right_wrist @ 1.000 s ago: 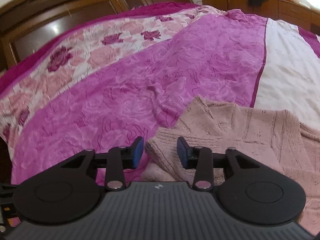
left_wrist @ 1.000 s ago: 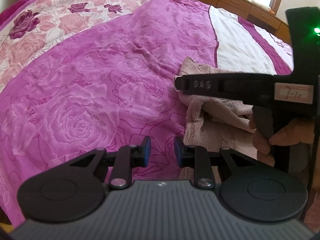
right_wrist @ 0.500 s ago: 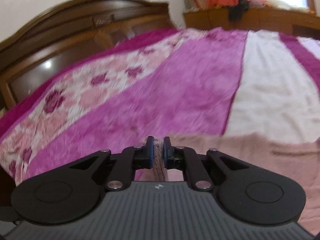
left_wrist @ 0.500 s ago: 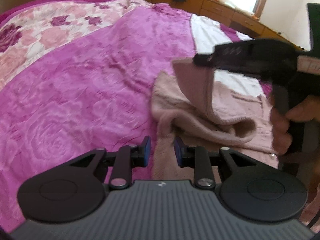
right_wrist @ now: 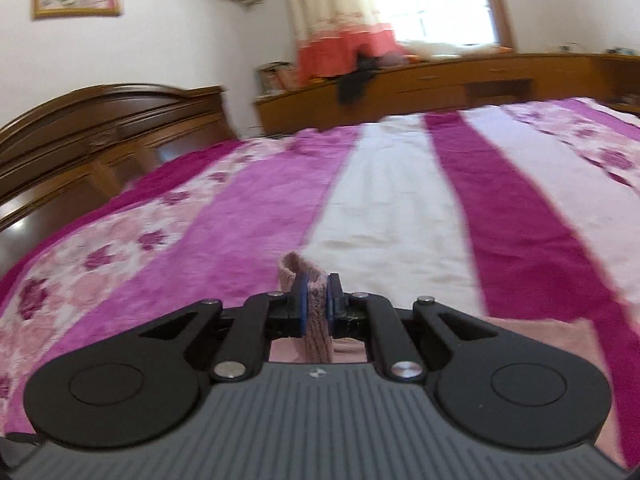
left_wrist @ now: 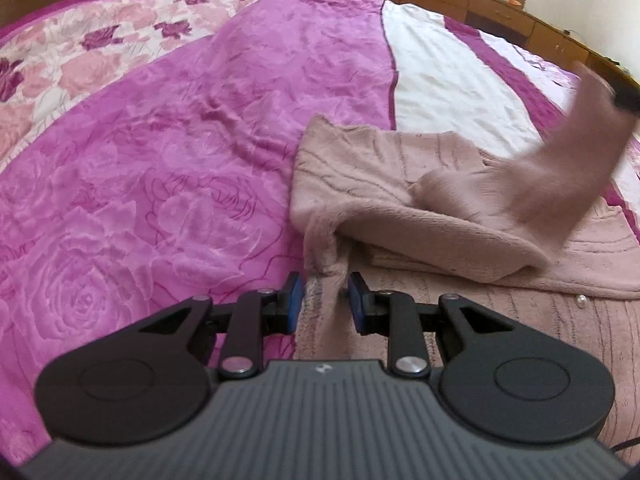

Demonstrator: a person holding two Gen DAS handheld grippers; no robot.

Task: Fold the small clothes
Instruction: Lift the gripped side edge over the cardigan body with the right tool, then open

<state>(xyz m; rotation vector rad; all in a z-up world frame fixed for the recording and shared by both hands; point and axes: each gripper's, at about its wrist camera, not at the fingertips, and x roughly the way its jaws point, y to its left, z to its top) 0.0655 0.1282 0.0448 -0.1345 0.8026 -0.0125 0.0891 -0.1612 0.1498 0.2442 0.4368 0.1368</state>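
A magenta rose-patterned bedspread (left_wrist: 160,168) fills the left of the left wrist view, its white stripe running up the middle toward the far side. On it, right of centre, lies a dusty-pink knitted sweater (left_wrist: 400,184), partly spread flat and partly bunched into a soft fold. The left gripper (left_wrist: 323,304) sits low over the sweater's near left edge with its blue-padded fingers (left_wrist: 291,304) parted; a hanging edge of the knit stands between them, just beside the left pad, with a gap to the right one, so nothing is pinched. At the far right of that view a strip of the sweater rises, blurred, to a dark tip at the frame edge.

In the right wrist view the right gripper (right_wrist: 317,306) has its fingers (right_wrist: 301,308) pressed together on a ribbed band of the sweater (right_wrist: 316,320), which pokes up past the pads. Beyond are a wooden headboard (right_wrist: 100,120) and a low cabinet (right_wrist: 460,80).
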